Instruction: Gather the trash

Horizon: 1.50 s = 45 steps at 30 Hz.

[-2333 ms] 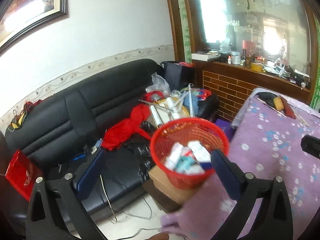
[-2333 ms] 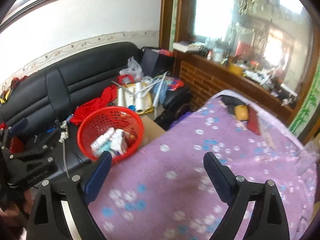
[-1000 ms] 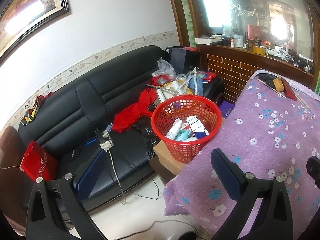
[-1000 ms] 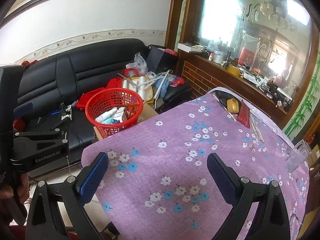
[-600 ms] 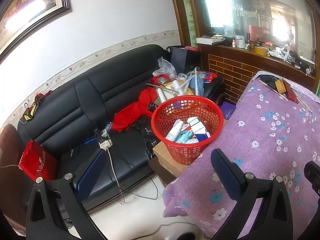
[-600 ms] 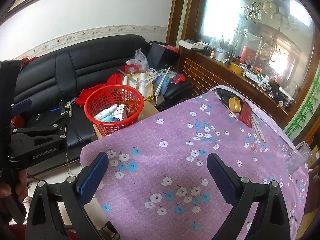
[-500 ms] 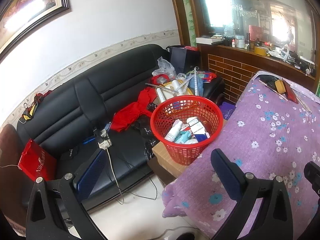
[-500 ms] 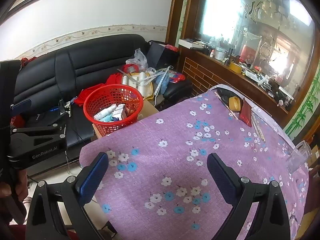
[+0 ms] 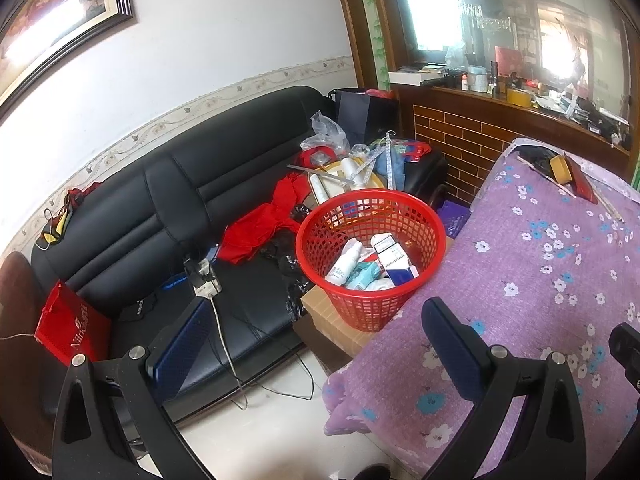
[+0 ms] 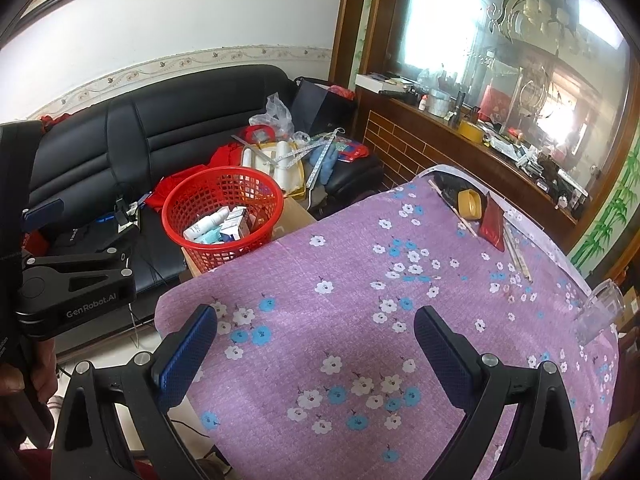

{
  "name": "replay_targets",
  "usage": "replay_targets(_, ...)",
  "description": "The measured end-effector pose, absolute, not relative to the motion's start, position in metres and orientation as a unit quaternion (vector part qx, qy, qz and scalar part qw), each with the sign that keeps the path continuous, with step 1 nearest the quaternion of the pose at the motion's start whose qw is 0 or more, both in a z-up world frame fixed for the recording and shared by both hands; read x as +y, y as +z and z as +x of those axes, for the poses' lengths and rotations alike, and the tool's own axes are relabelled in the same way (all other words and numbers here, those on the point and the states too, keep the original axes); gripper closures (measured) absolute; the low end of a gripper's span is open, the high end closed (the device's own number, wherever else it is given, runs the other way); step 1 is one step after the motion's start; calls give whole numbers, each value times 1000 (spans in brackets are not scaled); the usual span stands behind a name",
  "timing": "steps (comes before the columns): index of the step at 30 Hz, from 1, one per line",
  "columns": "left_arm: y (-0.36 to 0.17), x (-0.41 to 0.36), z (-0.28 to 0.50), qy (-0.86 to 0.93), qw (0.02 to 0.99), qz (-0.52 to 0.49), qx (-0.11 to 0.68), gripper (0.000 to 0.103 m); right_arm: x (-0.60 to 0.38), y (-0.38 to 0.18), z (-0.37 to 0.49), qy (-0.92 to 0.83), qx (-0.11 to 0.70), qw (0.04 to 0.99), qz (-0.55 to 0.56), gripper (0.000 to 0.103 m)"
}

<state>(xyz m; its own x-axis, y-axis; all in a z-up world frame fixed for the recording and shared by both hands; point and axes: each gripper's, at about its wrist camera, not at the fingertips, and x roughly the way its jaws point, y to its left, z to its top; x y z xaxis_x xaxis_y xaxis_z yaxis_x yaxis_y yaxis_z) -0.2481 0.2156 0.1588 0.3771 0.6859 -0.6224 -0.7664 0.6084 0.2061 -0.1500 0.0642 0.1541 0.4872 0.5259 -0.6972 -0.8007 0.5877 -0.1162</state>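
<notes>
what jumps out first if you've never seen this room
The red basket stands out first: it sits on a cardboard box between the black sofa and the table, holding bottles and small cartons. Next comes the purple flowered tablecloth, mostly bare, with both open grippers, left gripper and right gripper, hanging empty at its near edge.

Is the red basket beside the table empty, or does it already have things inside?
Not empty. The red basket stands upright and holds a white bottle and small boxes at its bottom; most of it is unfilled.
</notes>
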Motion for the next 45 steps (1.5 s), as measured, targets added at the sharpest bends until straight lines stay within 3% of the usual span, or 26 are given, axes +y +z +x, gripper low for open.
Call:
replay_targets(17,116,156,-172,292,869,-15,399,0,0,120,-113,300,388,853,-179,2)
replay_targets(25,51,65,-97,89,877,14,472,0,-124,63,-63,103,465,874,-96,3)
replay_targets(33,22,-18,-44,12,882,48,468,0,-243,7,-33,-35,504,862,-37,3)
replay_targets(45,6,-28,-12,-14,875,21,483,0,-235,-19,-11,-28,488,872,-25,2)
